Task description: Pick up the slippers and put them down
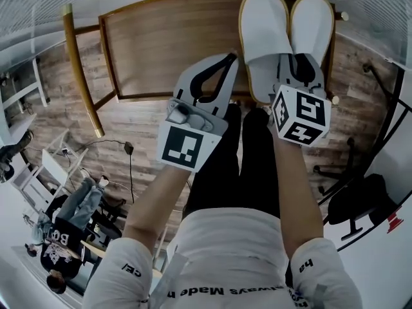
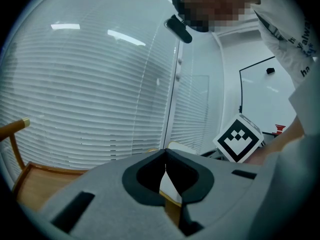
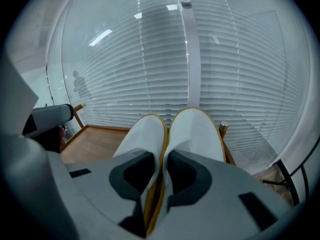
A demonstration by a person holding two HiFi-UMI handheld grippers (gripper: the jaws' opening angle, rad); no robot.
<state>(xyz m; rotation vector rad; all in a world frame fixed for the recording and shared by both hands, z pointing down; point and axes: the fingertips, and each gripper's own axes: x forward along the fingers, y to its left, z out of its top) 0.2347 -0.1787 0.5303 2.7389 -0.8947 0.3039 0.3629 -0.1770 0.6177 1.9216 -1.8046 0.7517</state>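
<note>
My left claw [image 1: 226, 60] reaches forward, nearly level, jaws pressed together with nothing between them. My right claw [image 3: 164, 159] tilts downward, jaws clamped on the slippers' [image 3: 195, 129] touching inner edges.

Right hand-held gripper [image 1: 297, 69] grips white slippers [image 1: 286, 31] at heels, over wooden table [image 1: 161, 44]; left hand-held gripper [image 1: 225, 60] alongside, tips together.

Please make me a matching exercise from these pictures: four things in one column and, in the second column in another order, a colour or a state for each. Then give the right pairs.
Things:
1. slippers
2. left gripper
3. right gripper
4. table

Colour or state:
A. brown wood
B. clamped on two tan-edged rims
C. white, lying side by side
D. jaws together, nothing between them

Pairs: 1-C, 2-D, 3-B, 4-A
</note>
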